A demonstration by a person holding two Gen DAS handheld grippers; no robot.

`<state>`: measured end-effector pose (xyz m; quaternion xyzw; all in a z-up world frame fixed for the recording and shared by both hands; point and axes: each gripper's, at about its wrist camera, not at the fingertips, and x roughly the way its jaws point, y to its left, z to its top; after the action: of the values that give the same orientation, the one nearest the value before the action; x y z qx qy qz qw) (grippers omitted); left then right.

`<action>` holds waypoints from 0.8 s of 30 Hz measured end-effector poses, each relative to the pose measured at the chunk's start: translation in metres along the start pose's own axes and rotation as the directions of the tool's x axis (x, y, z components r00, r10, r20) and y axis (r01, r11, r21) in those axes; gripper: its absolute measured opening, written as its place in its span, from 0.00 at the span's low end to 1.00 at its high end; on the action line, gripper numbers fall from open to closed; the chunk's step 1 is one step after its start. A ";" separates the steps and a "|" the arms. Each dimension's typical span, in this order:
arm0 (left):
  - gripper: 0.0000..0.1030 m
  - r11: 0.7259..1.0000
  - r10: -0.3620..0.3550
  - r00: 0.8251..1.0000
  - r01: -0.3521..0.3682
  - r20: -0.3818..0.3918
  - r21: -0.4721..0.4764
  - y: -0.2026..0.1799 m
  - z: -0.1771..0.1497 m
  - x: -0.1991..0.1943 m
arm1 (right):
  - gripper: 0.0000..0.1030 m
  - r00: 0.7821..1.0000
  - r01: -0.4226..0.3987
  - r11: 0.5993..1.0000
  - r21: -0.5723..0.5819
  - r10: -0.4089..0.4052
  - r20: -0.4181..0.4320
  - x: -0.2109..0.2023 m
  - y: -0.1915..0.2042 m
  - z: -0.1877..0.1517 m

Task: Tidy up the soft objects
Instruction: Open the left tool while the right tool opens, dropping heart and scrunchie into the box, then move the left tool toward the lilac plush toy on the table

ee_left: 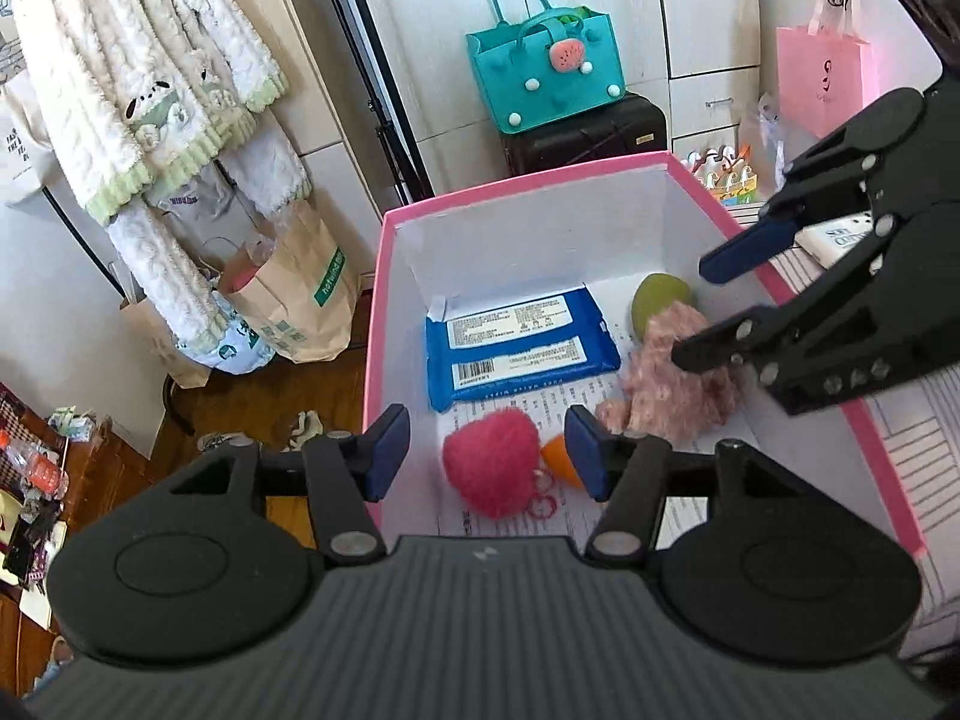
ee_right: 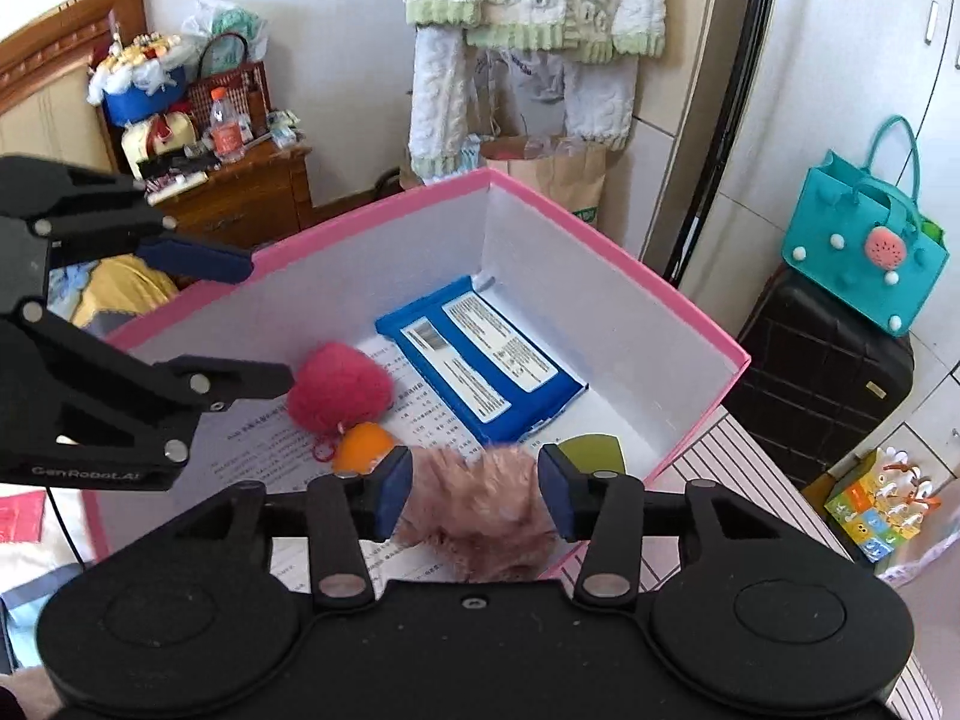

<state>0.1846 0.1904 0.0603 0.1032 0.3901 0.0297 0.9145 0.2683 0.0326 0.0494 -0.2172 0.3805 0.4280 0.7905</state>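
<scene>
A pink-rimmed white box (ee_left: 528,180) (ee_right: 606,240) holds a blue wipes pack (ee_left: 516,348) (ee_right: 480,360), a red fluffy pompom (ee_left: 492,462) (ee_right: 336,387), an orange ball (ee_left: 558,459) (ee_right: 360,447), a green ball (ee_left: 660,303) (ee_right: 591,450) and a pink furry toy (ee_left: 678,372) (ee_right: 480,498). My left gripper (ee_left: 486,450) (ee_right: 264,324) is open and empty above the pompom. My right gripper (ee_right: 474,492) (ee_left: 696,312) is open, its fingers to either side of the pink furry toy, which rests in the box.
A printed paper sheet (ee_right: 414,408) lines the box floor. A teal bag (ee_left: 540,72) sits on a black suitcase (ee_left: 588,138) behind. Fleece clothes (ee_left: 150,90) hang on a rack above paper bags (ee_left: 300,294). A wooden dresser (ee_right: 240,192) stands far left.
</scene>
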 end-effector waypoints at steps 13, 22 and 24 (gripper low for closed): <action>0.61 0.993 -0.112 0.994 0.112 0.002 -0.039 0.003 -0.015 -0.066 | 0.59 0.991 -0.099 0.992 0.079 0.091 0.101 -0.085 0.011 -0.017; 0.66 0.991 -0.133 0.990 0.133 0.036 0.000 -0.014 -0.026 -0.123 | 0.60 0.977 -0.134 0.991 0.027 0.128 0.170 -0.155 0.033 -0.051; 0.67 0.990 -0.141 0.989 0.141 0.050 0.010 -0.020 -0.028 -0.133 | 0.60 0.974 -0.129 0.991 0.020 0.123 0.192 -0.171 0.037 -0.061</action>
<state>0.0715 0.1574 0.1308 0.0791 0.3731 -0.0390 0.9236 0.1531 -0.0762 0.1460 -0.1378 0.3228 0.4899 0.7980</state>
